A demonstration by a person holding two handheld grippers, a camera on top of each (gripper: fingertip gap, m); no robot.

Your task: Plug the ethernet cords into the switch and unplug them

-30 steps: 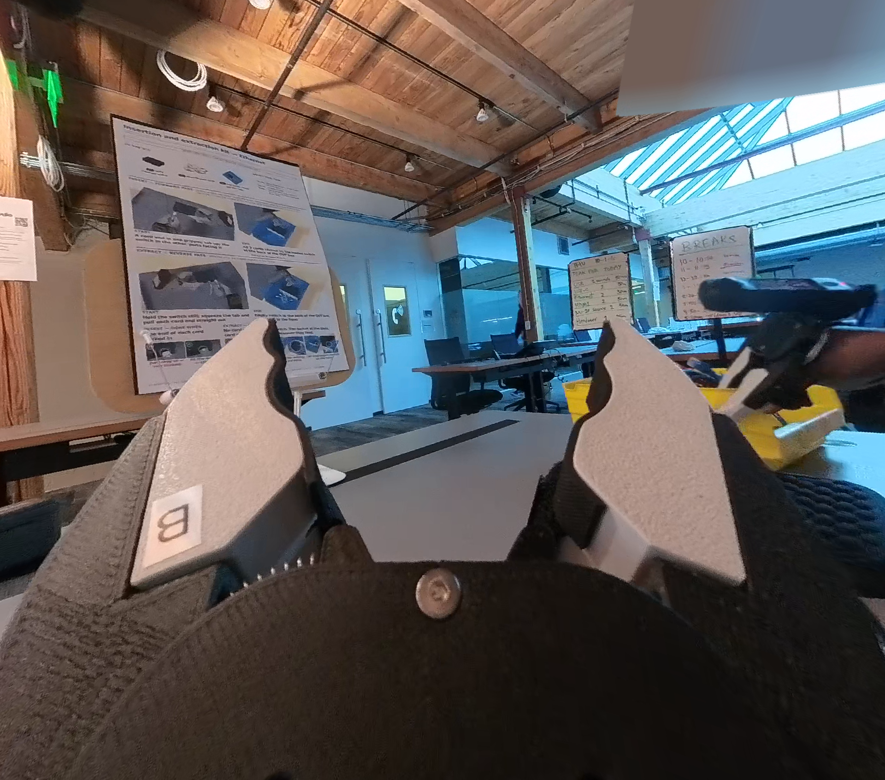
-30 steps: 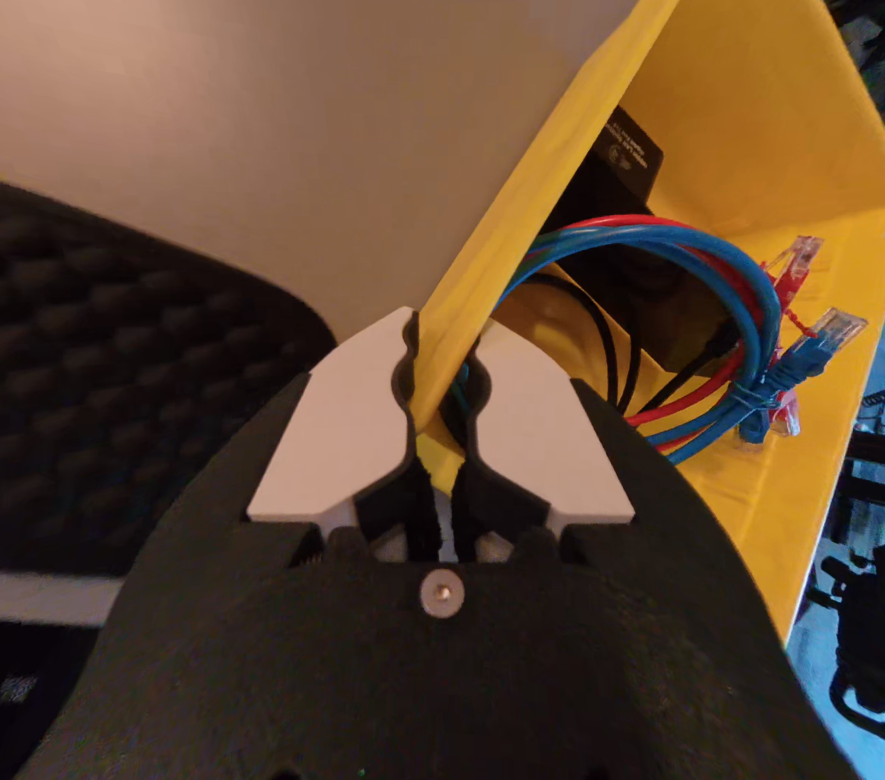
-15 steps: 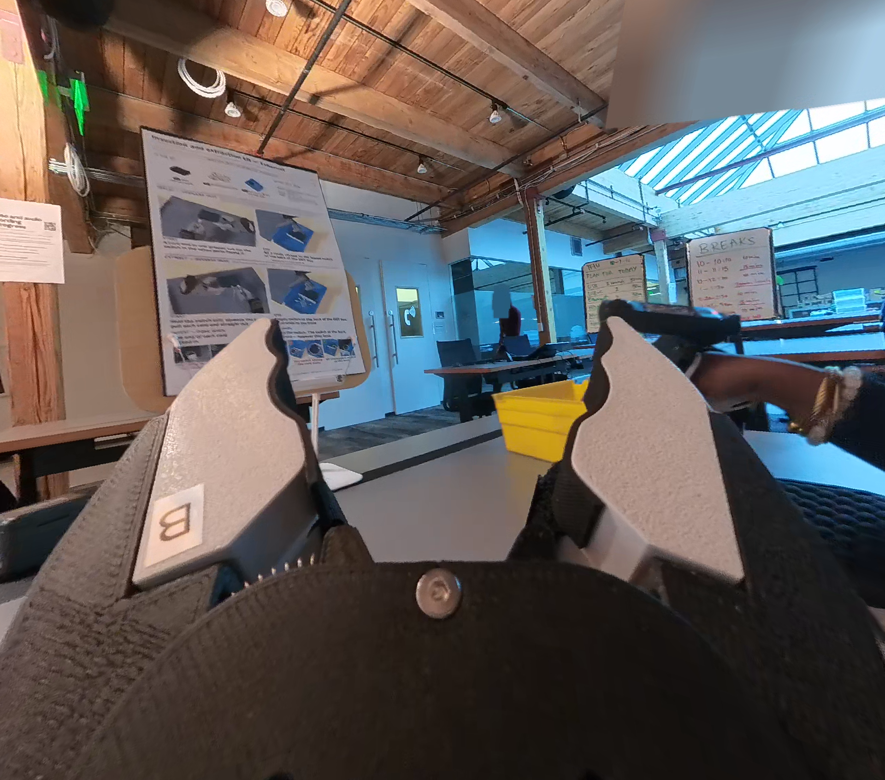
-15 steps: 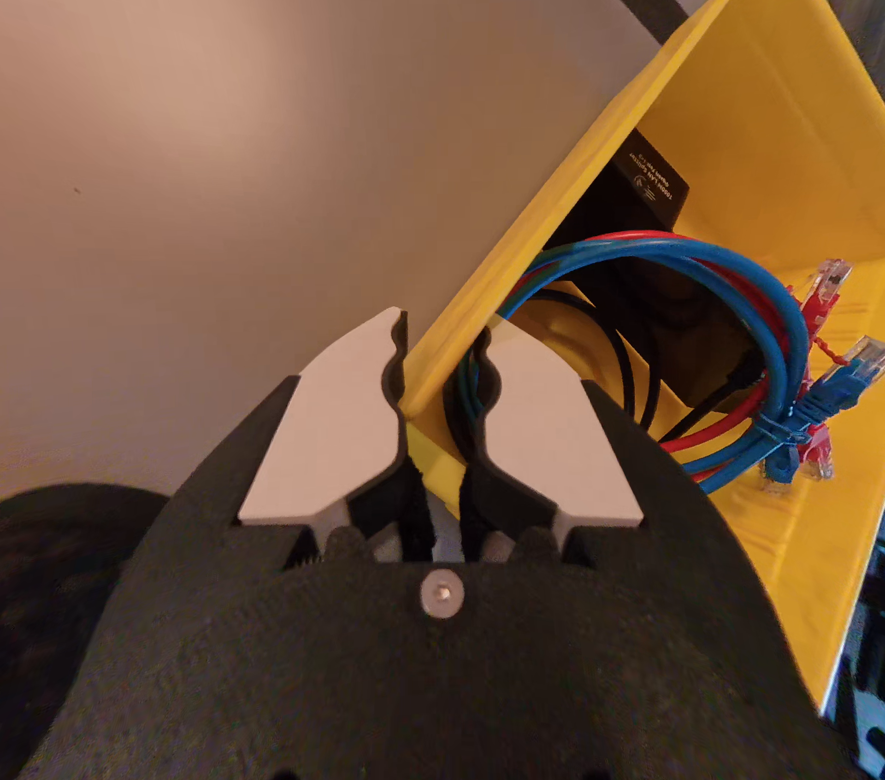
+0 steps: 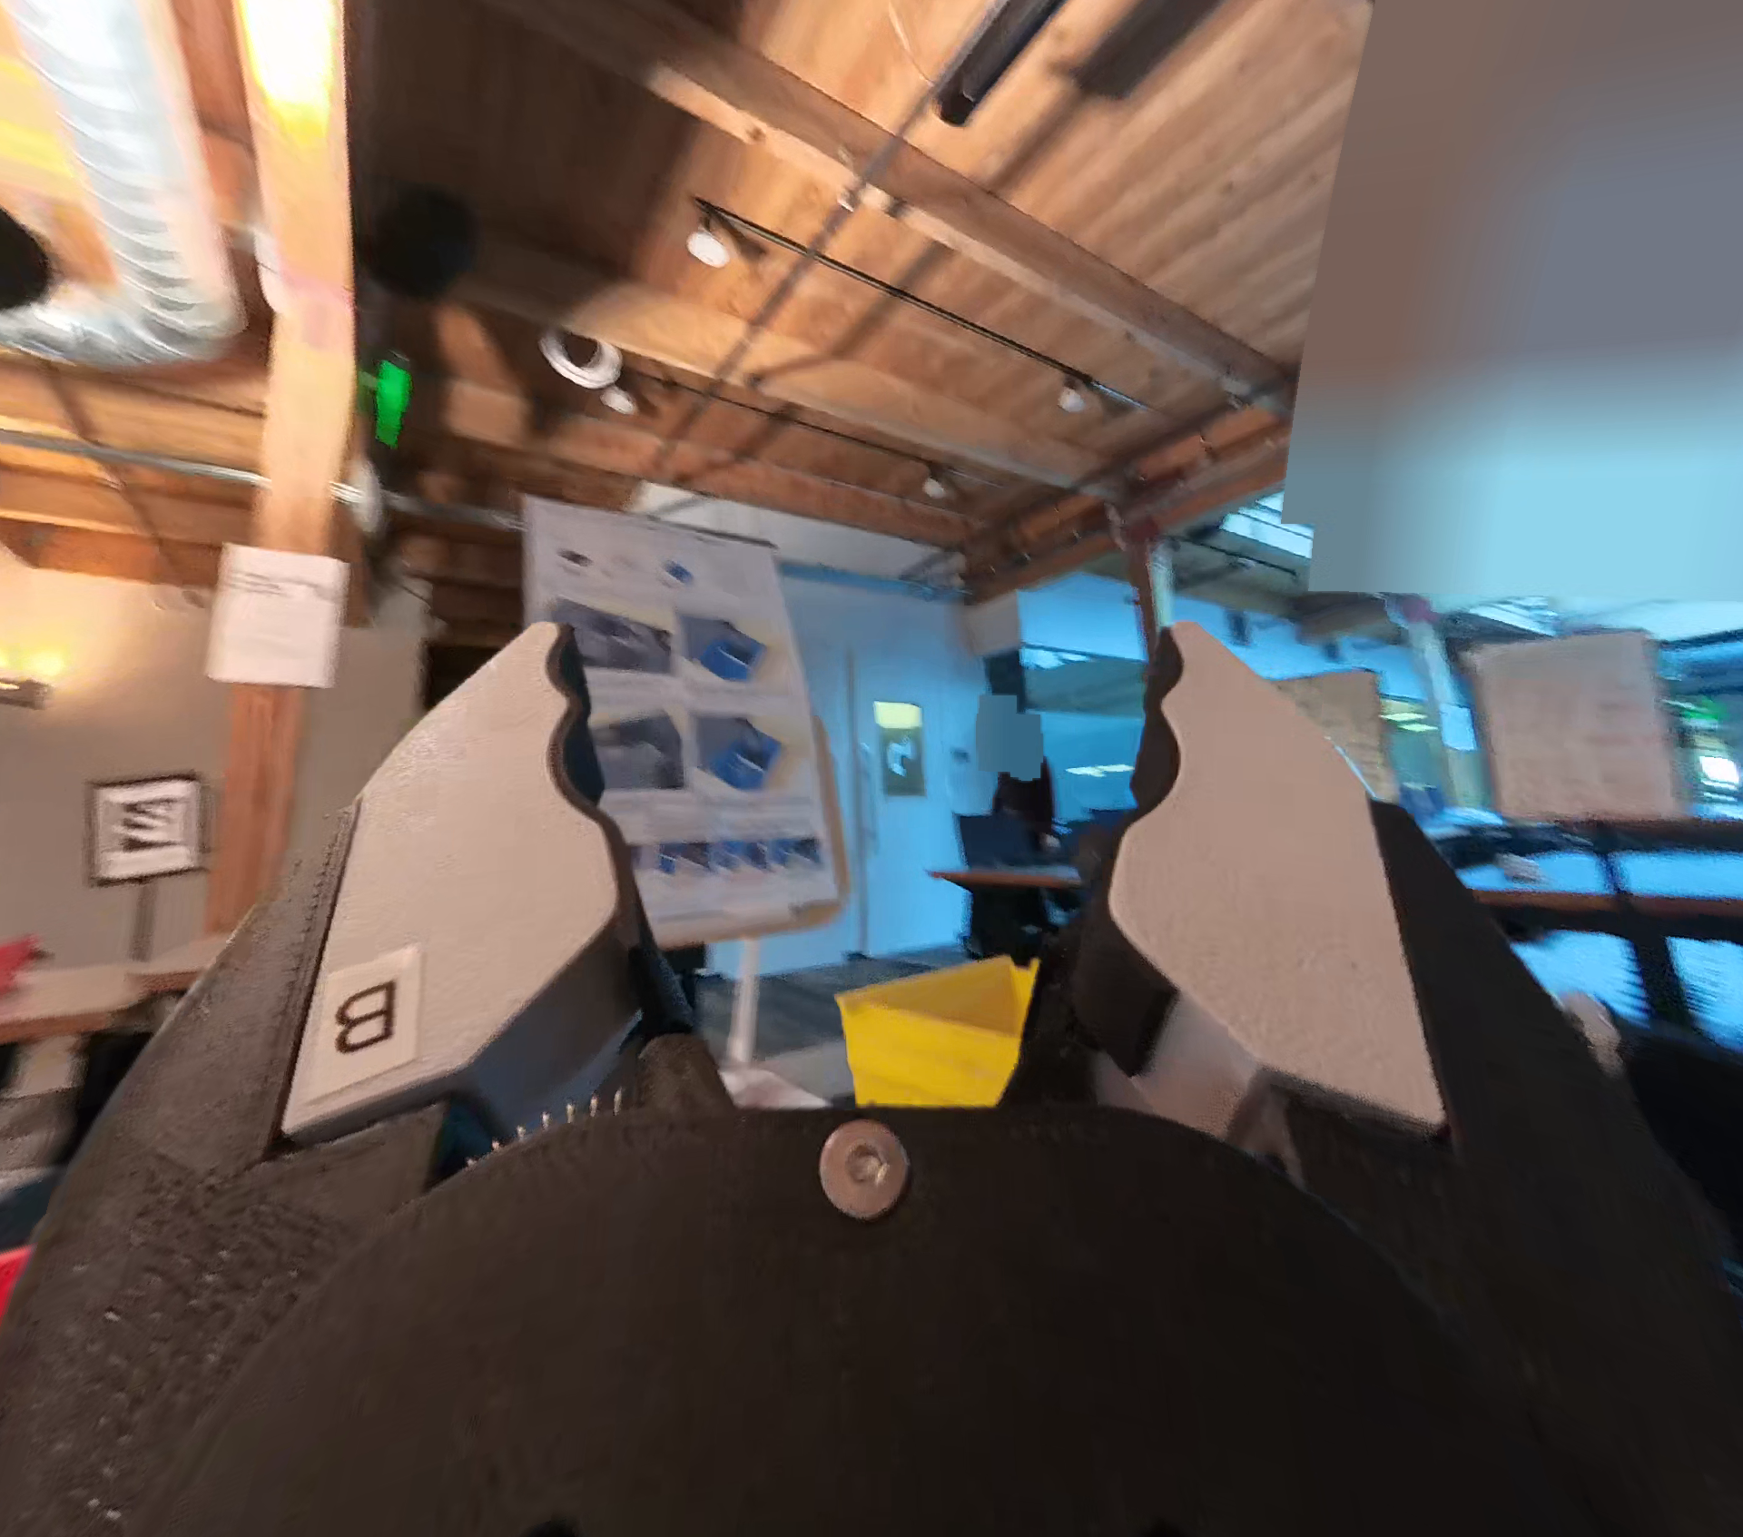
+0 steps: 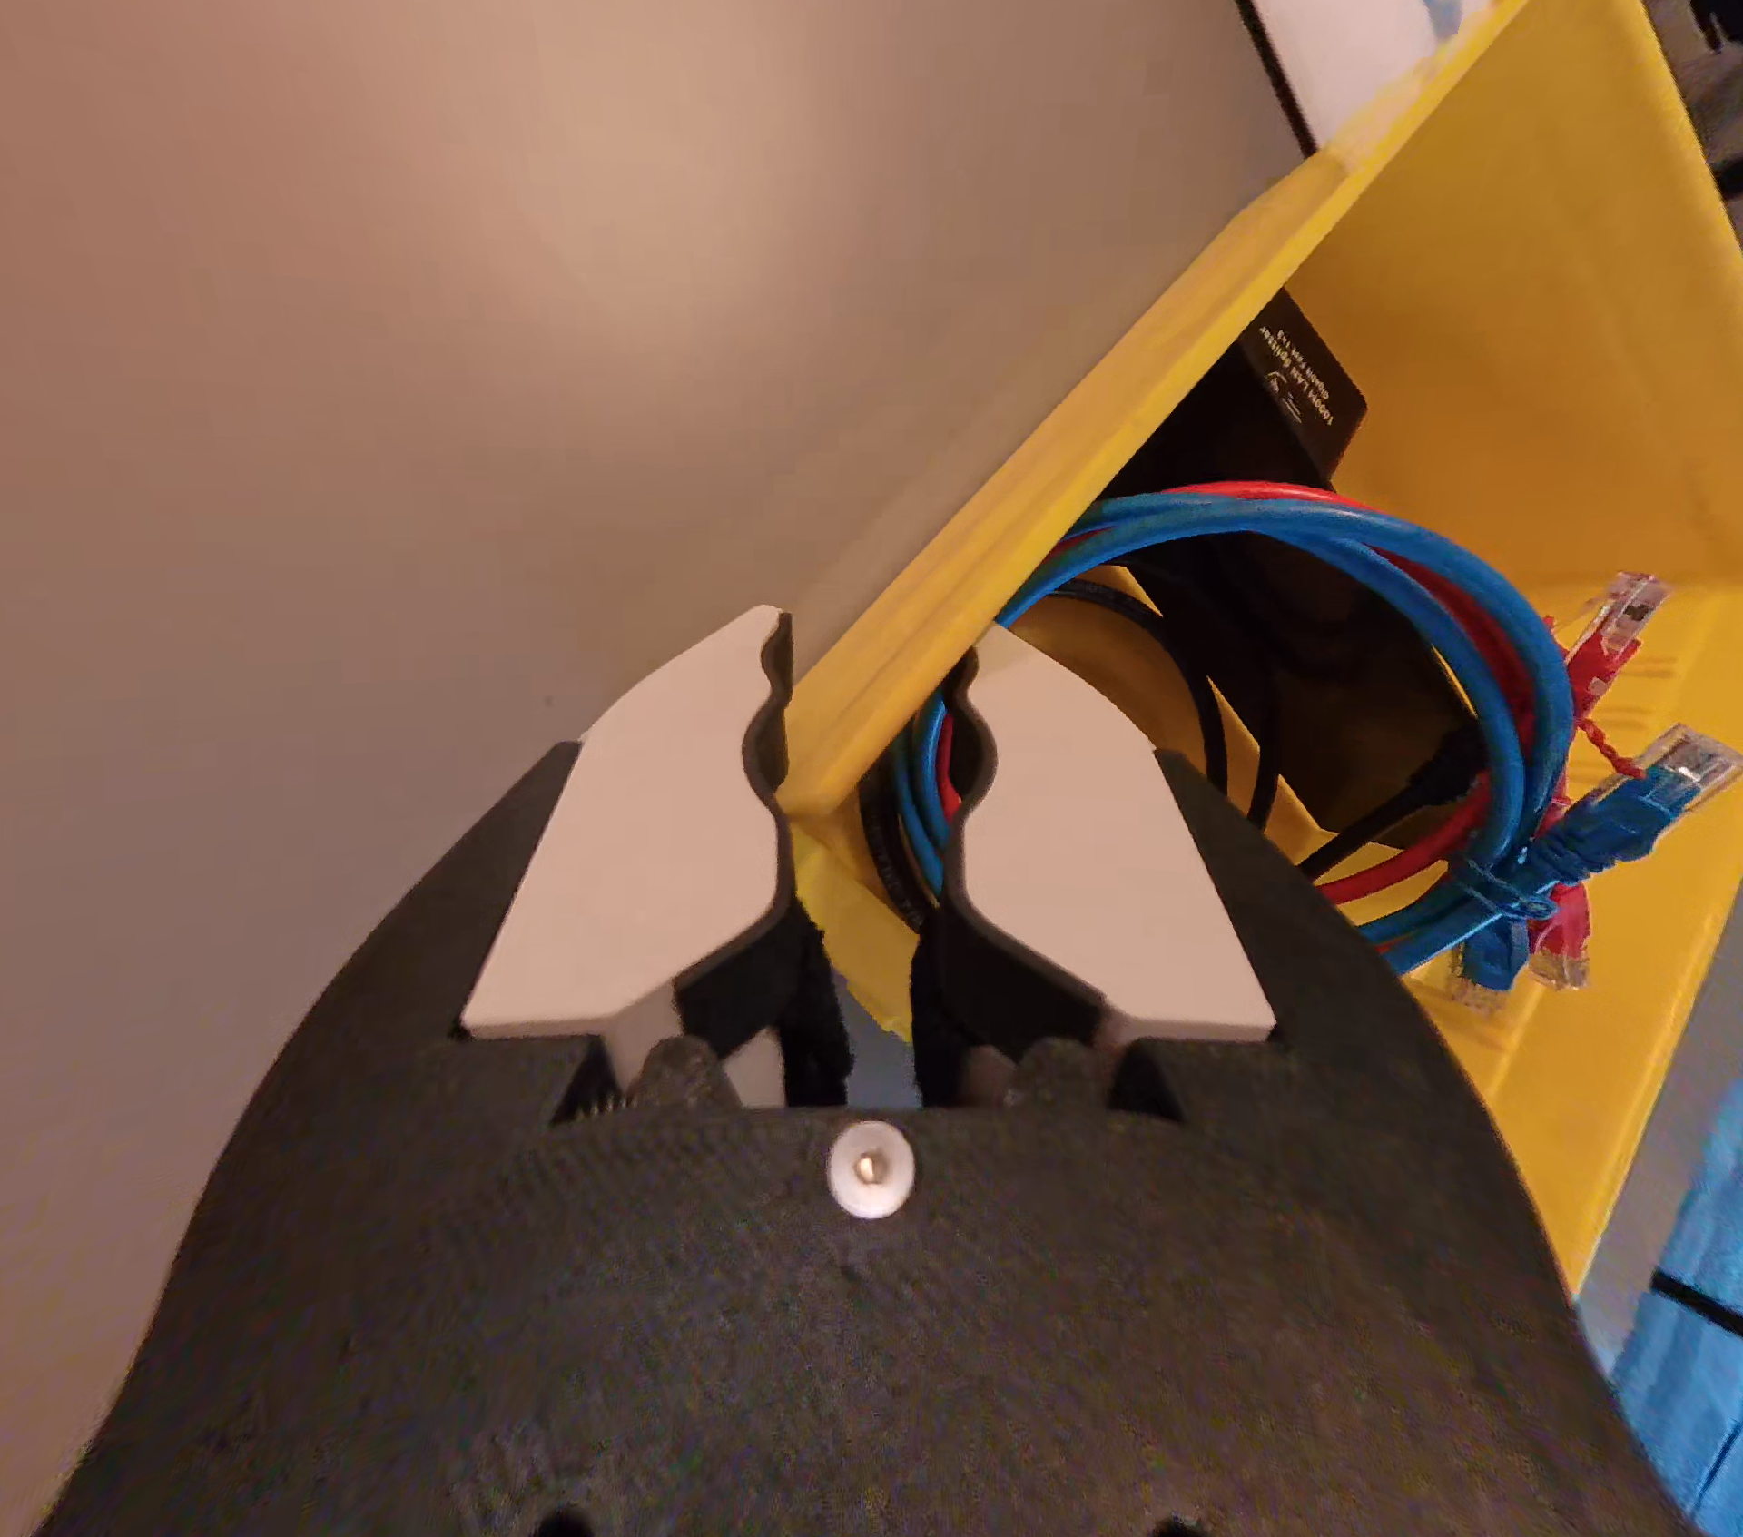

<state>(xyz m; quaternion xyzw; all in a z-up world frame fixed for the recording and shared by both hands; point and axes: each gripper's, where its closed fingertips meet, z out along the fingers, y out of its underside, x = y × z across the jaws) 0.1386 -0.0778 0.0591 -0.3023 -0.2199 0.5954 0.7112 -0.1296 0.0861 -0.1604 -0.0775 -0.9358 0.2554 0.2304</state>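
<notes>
- On the left finger of my left gripper sits a white sticker with one black printed letter, turned sideways.
- In the right wrist view, the black switch in the yellow bin carries small white print, legible.
- The poster on a stand has photos and lines of print, too blurred to read.
- The white sheet on the wooden post, the framed sign at the left and the whiteboards at the right: writing too blurred to read.
</notes>
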